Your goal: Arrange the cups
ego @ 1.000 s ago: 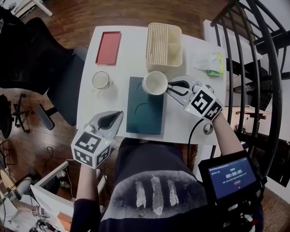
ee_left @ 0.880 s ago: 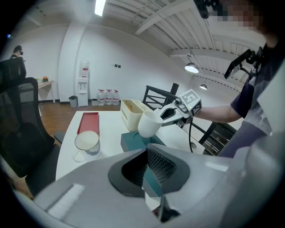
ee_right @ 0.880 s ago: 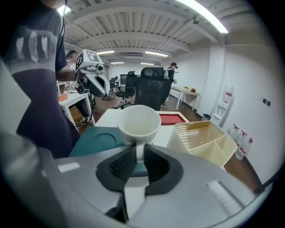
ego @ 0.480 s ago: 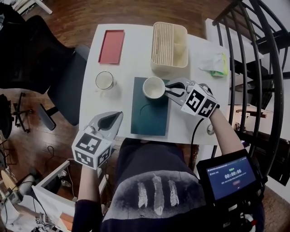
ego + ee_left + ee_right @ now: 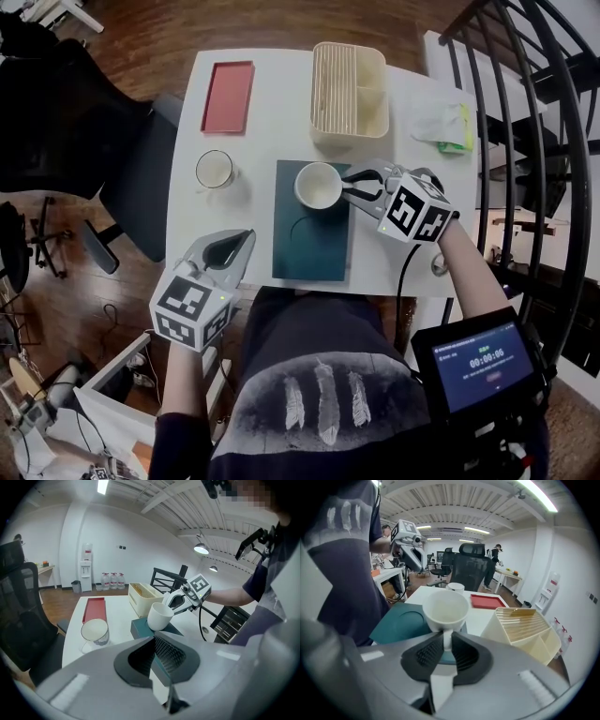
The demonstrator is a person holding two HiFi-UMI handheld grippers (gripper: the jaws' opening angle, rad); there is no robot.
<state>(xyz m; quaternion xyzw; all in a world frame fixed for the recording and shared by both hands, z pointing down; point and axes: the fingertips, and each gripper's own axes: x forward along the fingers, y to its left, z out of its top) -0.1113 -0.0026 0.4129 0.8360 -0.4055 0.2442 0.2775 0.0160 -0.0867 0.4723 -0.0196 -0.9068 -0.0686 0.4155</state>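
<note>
The right gripper [image 5: 354, 185] is shown closed on the handle of a white cup [image 5: 319, 185]. In the right gripper view the thin handle is pinched between the ribbed pads [image 5: 465, 654], with the cup's open mouth facing up and slightly away.

The left gripper [image 5: 234, 246] is shut with nothing between its jaws. It is held off the near left corner of the teal tray [image 5: 309, 248], at the table's near edge.

The white cup is placed over the tray's far right corner, beside a round recess seen in the tray's surface. From the left gripper view [image 5: 159, 616] it looks a little tilted. Whether its base rests on the tray cannot be settled.

A second cup [image 5: 214, 170] is set on the white table [image 5: 262, 103], to the left of the tray and well apart from it.

The white cup is judged to be stiff, glazed and breakable, and fairly light. Because it is held by the handle alone, its weight hangs to one side and it may swing on the smooth surface. A firm pinch close to where the handle joins the wall is advised, followed by a gentle set-down.
</note>
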